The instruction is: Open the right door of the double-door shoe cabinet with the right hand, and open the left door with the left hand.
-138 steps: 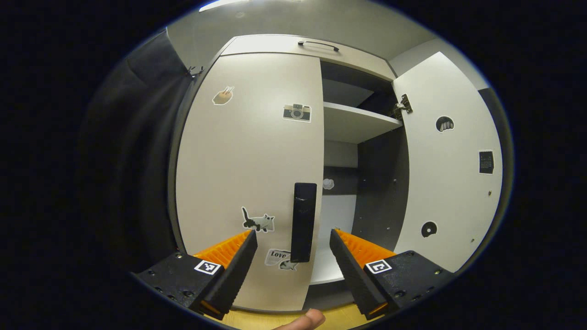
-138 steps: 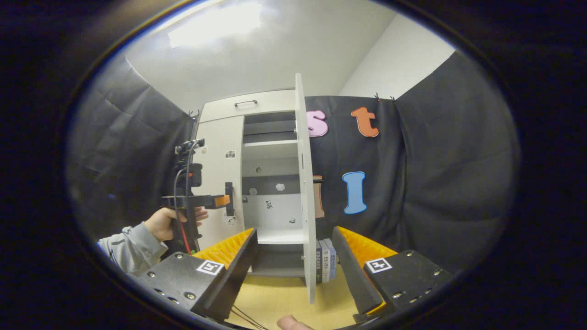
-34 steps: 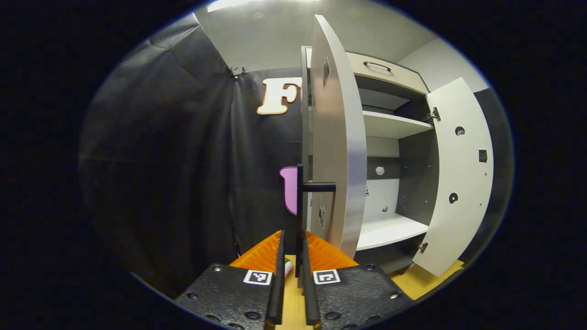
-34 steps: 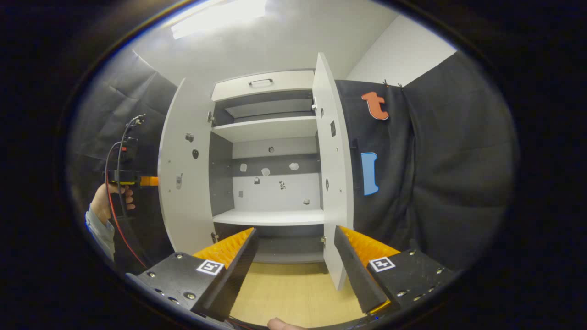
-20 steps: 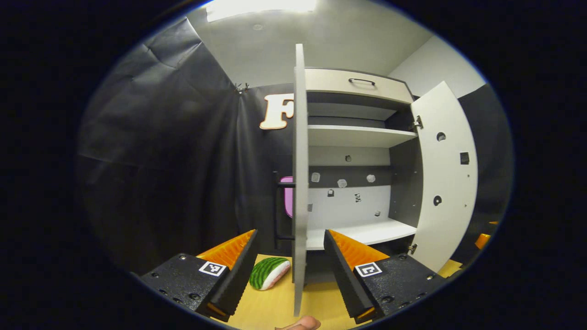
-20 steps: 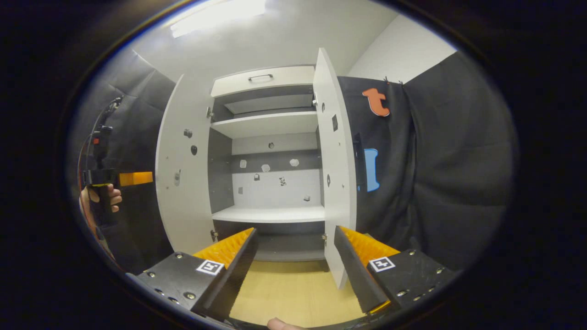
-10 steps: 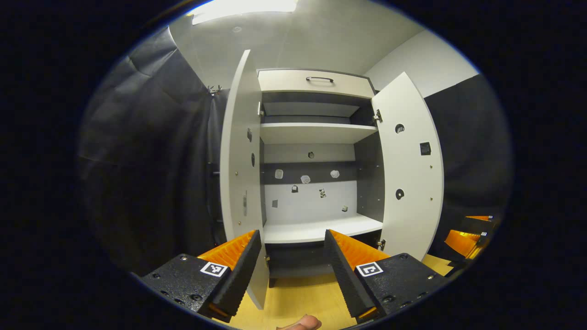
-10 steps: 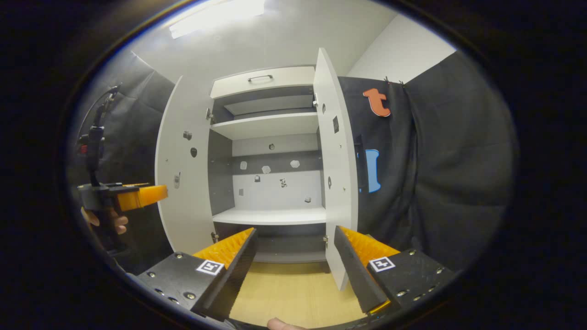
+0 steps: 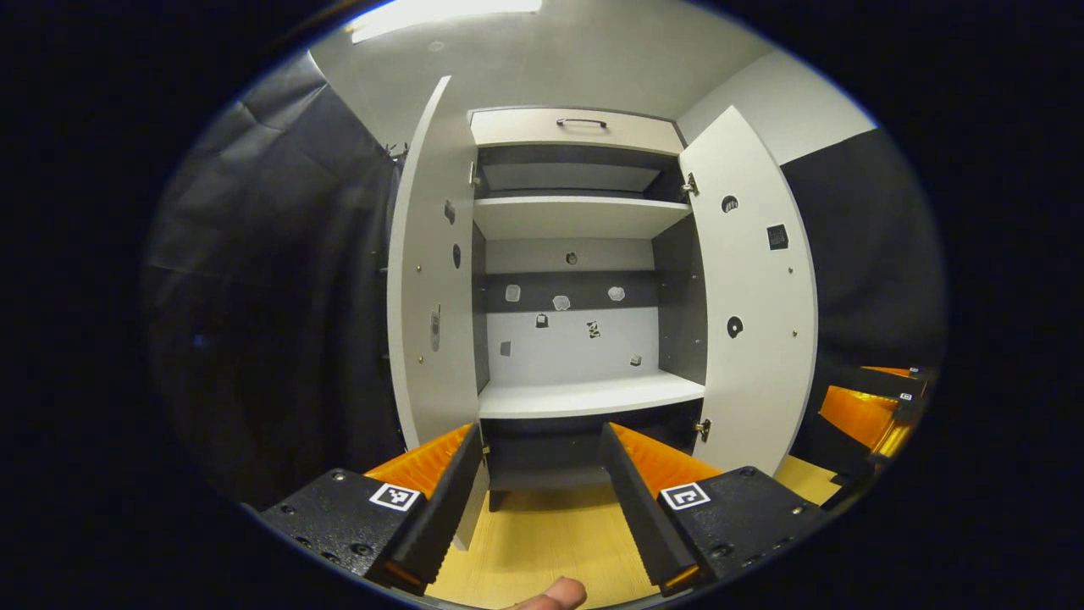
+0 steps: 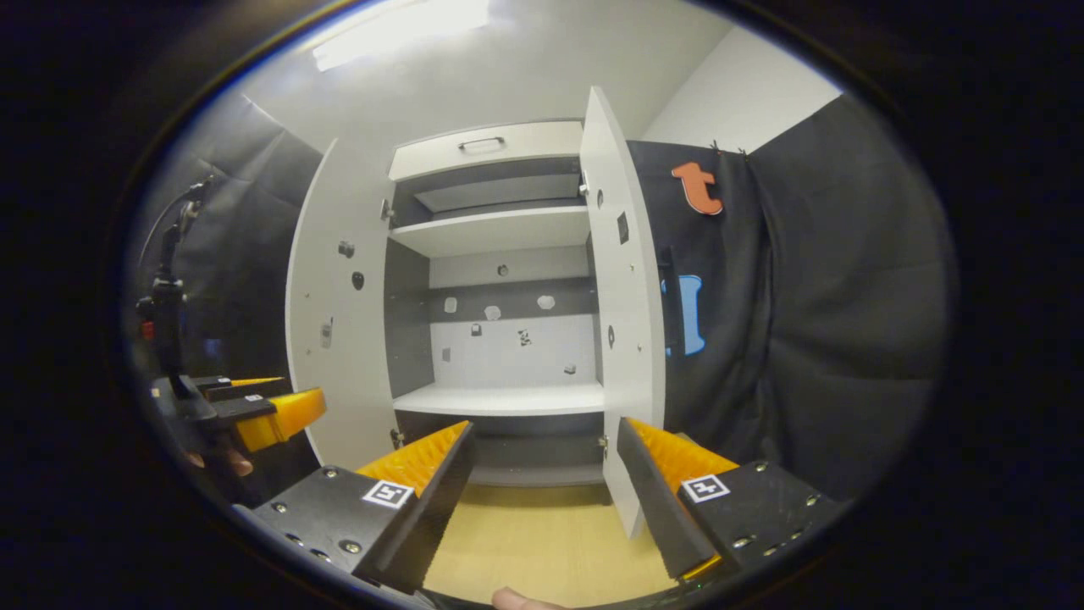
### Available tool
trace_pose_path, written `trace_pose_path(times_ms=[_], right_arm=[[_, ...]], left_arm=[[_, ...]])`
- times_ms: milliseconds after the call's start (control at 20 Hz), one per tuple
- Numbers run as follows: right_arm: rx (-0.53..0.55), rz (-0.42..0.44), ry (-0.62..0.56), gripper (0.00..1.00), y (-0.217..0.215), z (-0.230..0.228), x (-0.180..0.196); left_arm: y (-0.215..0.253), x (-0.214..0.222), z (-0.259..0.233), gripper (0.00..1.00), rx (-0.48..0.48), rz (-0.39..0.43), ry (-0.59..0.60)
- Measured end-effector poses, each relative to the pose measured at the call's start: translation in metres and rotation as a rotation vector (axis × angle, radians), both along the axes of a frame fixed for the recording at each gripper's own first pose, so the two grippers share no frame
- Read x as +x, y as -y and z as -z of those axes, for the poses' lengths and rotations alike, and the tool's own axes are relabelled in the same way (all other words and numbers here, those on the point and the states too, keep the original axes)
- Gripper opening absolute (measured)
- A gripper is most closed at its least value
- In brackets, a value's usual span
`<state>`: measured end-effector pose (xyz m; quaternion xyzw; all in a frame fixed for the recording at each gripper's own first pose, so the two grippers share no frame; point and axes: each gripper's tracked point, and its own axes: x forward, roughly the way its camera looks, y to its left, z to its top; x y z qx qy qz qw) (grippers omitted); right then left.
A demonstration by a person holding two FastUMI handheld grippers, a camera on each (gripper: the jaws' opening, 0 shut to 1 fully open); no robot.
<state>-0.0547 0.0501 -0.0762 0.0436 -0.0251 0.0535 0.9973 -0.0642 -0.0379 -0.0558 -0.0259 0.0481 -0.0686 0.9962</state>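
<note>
Both grippers, left gripper [image 9: 542, 500] and right gripper [image 10: 542, 500], had been drawn back, jaws spread, nothing held; left door [image 9: 432, 288] and right door [image 9: 754, 296] stood open, so only withdrawal was judged left.

White shoe cabinet [image 9: 584, 398]: both doors swung open.
</note>
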Motion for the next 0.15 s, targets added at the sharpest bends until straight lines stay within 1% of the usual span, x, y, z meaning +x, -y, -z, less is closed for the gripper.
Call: trace_pose_path(times_ms=[50, 100, 150], right_arm=[[-0.003, -0.008, 0.001, 0.99, -0.0035, 0.0010, -0.0008], [-0.008, -0.014, 0.001, 0.95, -0.0056, 0.0014, -0.0012], [-0.014, -0.015, 0.001, 0.95, -0.0071, 0.0016, -0.0019]], left_arm=[[0.0025, -0.0029, -0.0013, 0.89, -0.004, 0.009, 0.004], [0.0022, -0.0053, -0.0036, 0.89, -0.003, 0.013, 0.013], [-0.0002, -0.0049, -0.0071, 0.89, 0.000, 0.007, 0.024]])
